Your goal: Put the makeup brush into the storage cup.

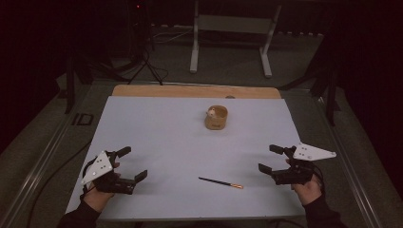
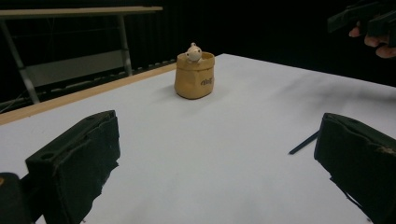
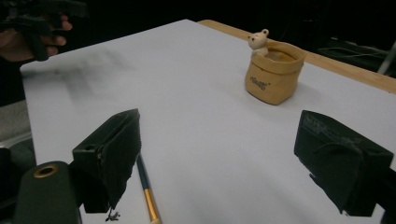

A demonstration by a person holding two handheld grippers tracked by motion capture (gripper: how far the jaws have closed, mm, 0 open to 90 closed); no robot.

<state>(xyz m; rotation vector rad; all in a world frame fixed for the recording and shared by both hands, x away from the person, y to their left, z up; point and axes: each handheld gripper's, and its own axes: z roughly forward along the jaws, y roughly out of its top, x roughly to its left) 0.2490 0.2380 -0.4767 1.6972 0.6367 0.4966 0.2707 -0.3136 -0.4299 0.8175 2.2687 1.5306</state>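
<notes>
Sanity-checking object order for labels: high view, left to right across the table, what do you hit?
Left claw → pencil, with the tan bag-shaped holder at about the same x but farther back → right claw.

pencil (image 1: pixel 221 182) lies between tools, pot (image 1: pixel 216 118) behind.

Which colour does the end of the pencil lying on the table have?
The pencil is dark with an orange-gold end. This shows best in the right gripper view.

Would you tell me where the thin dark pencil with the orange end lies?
In the high view, the thin dark pencil lies flat on the white table sheet near its front edge, between both grippers, closer to the right gripper.
</notes>
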